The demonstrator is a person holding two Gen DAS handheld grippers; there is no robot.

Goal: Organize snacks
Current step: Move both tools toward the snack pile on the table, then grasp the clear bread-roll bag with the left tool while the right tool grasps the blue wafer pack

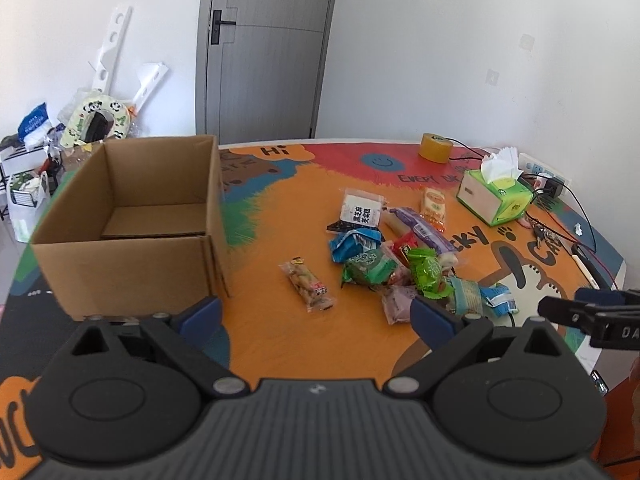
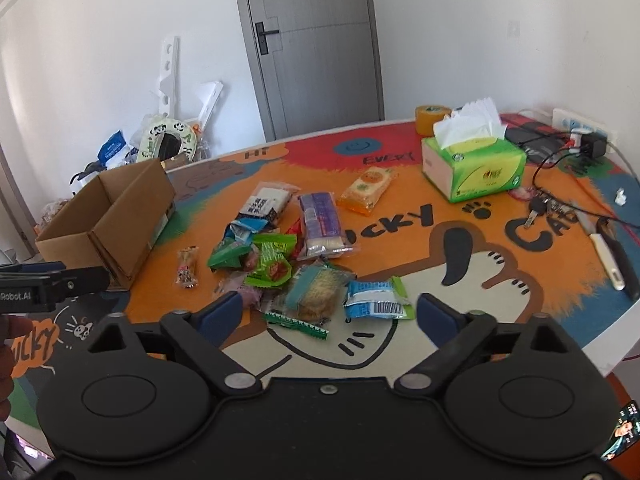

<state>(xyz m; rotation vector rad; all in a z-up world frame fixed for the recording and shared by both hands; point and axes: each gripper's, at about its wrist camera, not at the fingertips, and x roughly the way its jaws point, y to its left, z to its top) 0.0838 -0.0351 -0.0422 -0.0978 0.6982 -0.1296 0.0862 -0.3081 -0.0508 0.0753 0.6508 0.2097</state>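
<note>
Several wrapped snacks lie in a loose pile [image 1: 396, 252] [image 2: 288, 248] on the orange cartoon mat. A clear packet of nut bar [image 1: 311, 285] [image 2: 188, 267] lies apart, nearer the open, empty cardboard box [image 1: 132, 224] [image 2: 108, 224]. My left gripper [image 1: 316, 314] hovers open in front of that packet, nothing between its blue fingers [image 1: 202, 314]. My right gripper [image 2: 326, 312] stands open just short of a green-edged cracker packet [image 2: 316, 294] and a blue packet [image 2: 374, 296], touching neither. Each gripper's tip shows at the edge of the other's view.
A green tissue box [image 1: 496, 196] [image 2: 474, 168], a roll of yellow tape [image 1: 435, 147] [image 2: 430, 118], a power strip with cables [image 2: 580, 136], keys [image 2: 538, 208] and a white pen [image 2: 608, 260] lie on the table's right side. Clutter stands on the floor behind the box.
</note>
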